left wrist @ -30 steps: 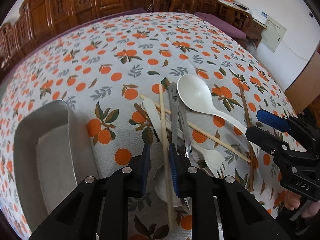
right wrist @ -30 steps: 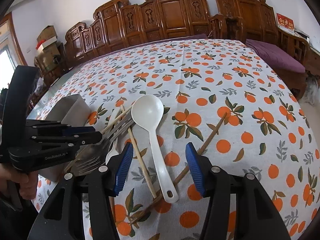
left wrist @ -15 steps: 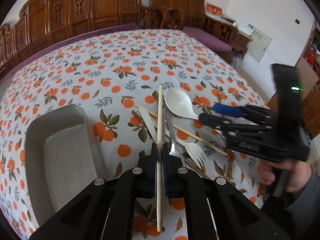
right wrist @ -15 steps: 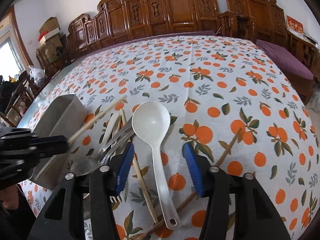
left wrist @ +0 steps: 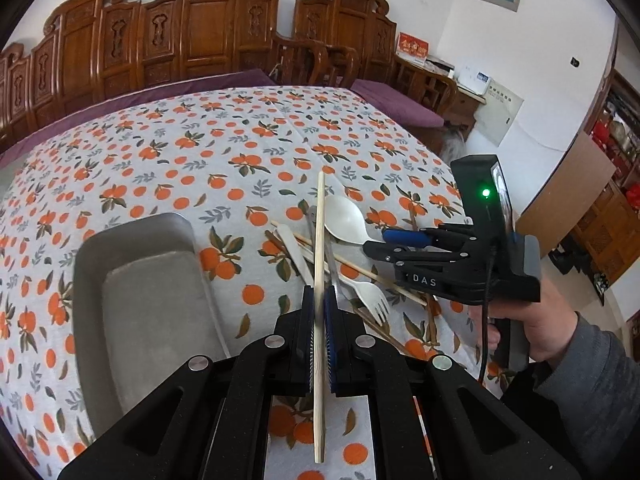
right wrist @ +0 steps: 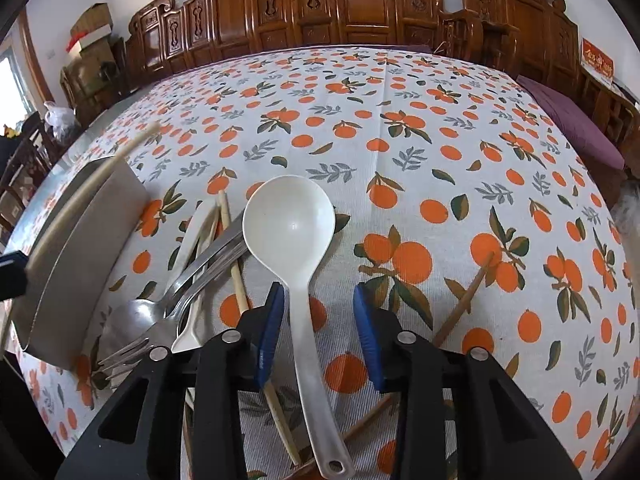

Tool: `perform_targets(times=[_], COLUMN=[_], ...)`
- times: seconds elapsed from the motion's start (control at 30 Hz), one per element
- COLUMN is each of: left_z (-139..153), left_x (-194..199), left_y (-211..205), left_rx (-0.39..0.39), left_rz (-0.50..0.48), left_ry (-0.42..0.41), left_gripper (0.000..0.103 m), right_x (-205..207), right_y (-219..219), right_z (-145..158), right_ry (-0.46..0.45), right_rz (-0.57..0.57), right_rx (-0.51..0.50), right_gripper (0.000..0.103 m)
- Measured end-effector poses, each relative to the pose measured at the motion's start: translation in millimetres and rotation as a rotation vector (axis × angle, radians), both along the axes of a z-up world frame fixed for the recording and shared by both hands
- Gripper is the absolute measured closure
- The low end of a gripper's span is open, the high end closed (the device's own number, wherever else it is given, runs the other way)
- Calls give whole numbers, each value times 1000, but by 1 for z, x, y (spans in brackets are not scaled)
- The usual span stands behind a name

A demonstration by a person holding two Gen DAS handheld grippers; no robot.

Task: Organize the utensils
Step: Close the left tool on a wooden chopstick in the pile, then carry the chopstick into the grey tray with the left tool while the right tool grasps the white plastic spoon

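Observation:
My left gripper point(left wrist: 319, 334) is shut on a pale wooden chopstick point(left wrist: 319, 240) and holds it above the table, right of the steel tray point(left wrist: 132, 280). The chopstick also shows over the tray in the right wrist view point(right wrist: 92, 184). My right gripper point(right wrist: 320, 332) is open, its jaws either side of the white plastic spoon's handle point(right wrist: 302, 320). The spoon's bowl point(right wrist: 289, 220) lies ahead. A metal fork point(right wrist: 132, 350), metal spoon point(right wrist: 134, 316), white plastic fork point(left wrist: 370, 298) and more chopsticks point(right wrist: 236, 276) lie in a pile beside it.
The table has an orange-print cloth point(right wrist: 400, 152). A brown chopstick point(right wrist: 466, 302) lies right of my right gripper. Carved wooden chairs point(left wrist: 200, 40) line the far side. The steel tray point(right wrist: 76, 256) stands at the table's left edge.
My left gripper closed on the pale chopstick and lifted it out of the pile. My right gripper moved forward and lower over the white spoon's handle.

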State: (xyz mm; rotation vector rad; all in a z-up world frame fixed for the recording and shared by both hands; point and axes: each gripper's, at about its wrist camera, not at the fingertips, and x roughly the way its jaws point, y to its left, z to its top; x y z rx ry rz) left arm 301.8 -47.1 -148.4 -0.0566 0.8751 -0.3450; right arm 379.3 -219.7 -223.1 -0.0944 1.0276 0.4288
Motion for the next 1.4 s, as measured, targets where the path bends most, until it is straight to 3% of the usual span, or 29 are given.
perform_targets(times=[0.13,0.37,0.6,1.0,1.4], left_z=[6,17,24,-20,-47], left_x=[-4,-12,-23,-7,6], left_y=[12,31,50,92,105], left_rx=[5,23,41,89,124], left_rz=[17,60,114,220,252], left_ry=[-17,-43,-58,46,135], left_gripper=[99,99,99,99,99], right_x=[2,0,-5,-19,-32], right_y=[2,6,9,36,59], right_z=[0,3,25,49,62], right_ry=[-1,-15,-70,-126,-149], right_rz=[-6,8,5,74,117], right_rx=[-21,-18,40,96,133], right_gripper=[92,92,92,92,92])
